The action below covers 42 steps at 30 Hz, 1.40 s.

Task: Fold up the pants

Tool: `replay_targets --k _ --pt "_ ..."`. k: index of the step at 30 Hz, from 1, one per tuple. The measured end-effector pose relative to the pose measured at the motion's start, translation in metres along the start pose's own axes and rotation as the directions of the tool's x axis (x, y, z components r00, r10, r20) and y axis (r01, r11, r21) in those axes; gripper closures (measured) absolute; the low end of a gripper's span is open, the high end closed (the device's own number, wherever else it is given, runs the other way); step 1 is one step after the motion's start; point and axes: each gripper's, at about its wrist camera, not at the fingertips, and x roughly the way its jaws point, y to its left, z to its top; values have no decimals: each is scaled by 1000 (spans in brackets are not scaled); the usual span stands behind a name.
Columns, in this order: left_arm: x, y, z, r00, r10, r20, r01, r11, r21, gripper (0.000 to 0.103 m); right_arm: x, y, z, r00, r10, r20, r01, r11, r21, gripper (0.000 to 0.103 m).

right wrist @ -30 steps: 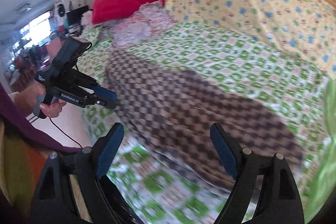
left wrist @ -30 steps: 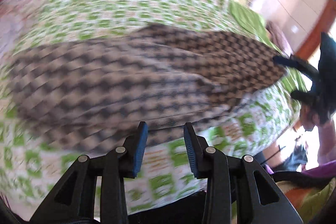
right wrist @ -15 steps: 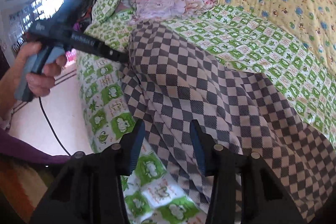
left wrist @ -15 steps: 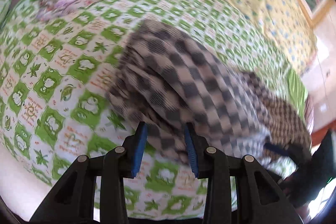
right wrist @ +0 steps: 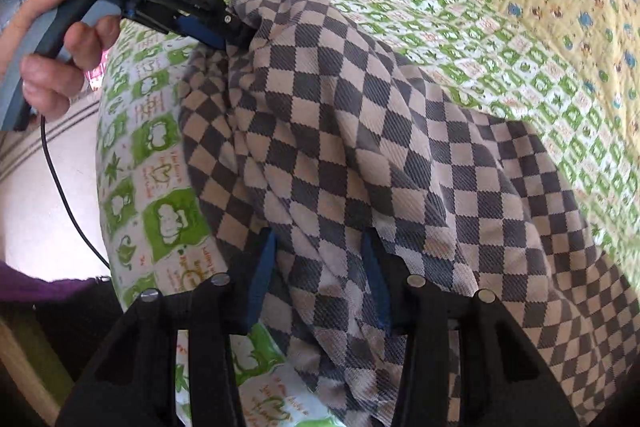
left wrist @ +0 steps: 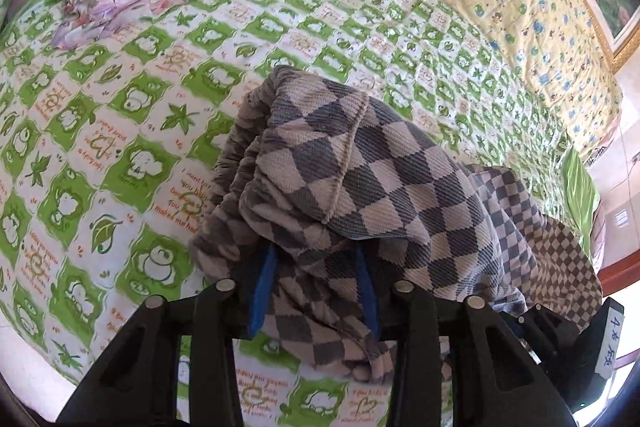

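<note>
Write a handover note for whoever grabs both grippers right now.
Left gripper: jaws closing on the elastic waistband end of the grey-and-beige checkered knit pants, cloth bunched between the pads.
Right gripper: pads pinching a gathered fold of the same pants near the bed's edge.
Pants lie along the near side of the green-and-white patterned bedsheet, rumpled.
Done: both ends gripped.
Left: the fold itself; no neat fold shows yet.

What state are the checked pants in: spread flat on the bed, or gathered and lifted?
Gathered and lifted. The checked pants hang in bunched folds, the waistband end caught in the left gripper and the other end in the right gripper.
</note>
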Motion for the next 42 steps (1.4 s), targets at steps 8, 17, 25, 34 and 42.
replay_targets --k 8,17,25,34,42 --pt "-45 -7 -11 992 11 126 -16 999 39 90 -51 -12 11 979 154 132 -166 982 93 92" --pt "-59 9 -36 991 44 126 -55 995 81 92 -49 10 6 967 230 109 -236 971 50 93" --pt "-44 11 -51 986 101 131 -115 987 111 83 -13 6 -4 964 262 39 -264 958 114 88" --pt "-84 12 -62 982 85 169 -94 995 46 43 -81 -36 22 938 269 217 -305 940 151 45" --pt "-47 19 -51 996 63 62 -60 997 -39 41 -50 -128 62 989 52 136 -91 950 300 45"
